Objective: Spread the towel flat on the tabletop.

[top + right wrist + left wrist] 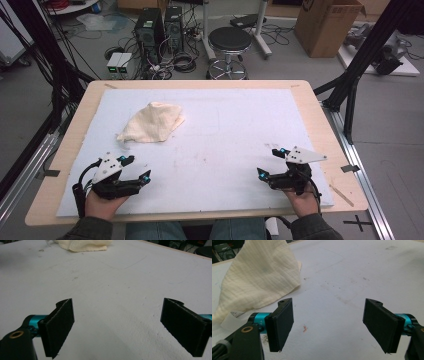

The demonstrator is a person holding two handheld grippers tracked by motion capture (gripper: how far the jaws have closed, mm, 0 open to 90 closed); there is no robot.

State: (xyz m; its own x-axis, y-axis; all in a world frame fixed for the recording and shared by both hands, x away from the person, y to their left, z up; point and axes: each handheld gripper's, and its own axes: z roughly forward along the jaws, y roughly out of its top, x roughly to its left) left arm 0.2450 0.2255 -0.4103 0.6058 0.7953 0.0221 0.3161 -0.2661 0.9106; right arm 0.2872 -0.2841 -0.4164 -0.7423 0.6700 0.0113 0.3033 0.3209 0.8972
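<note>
— Cloth (152, 122) first: where is it placed against the tongs?

— Nearest the person, the left gripper (134, 169) and the right gripper (270, 162) are held low over the near part of the white mat (225, 130), one at each side, each by a hand at the table's front edge. The cream cloth is found farther out, on the left half of the mat, crumpled into a loose heap. It is set beyond the left gripper and slightly to the right of it, apart from it, and well apart from the right gripper.

— How are the jaws kept?

— Both pairs are spread wide with nothing between them. In the left gripper view the cloth (259, 277) is seen ahead and to the left of the left gripper (328, 326), untouched; bare mat (352, 277) is seen between the black pads. In the right gripper view the right gripper (117, 327) is likewise released over bare mat (120, 285), and the cloth (82, 245) is seen far off at the top edge.

— Can any writing be read?

— A small white tag (233, 316) is seen at the cloth's near corner in the left gripper view; print is carried on it, but it cannot be read. Faint stains are scattered on the mat. Beyond the wooden table (320, 120), a black stool (229, 42), computer towers (150, 27) and a cardboard box (327, 25) are seen on the floor.
</note>
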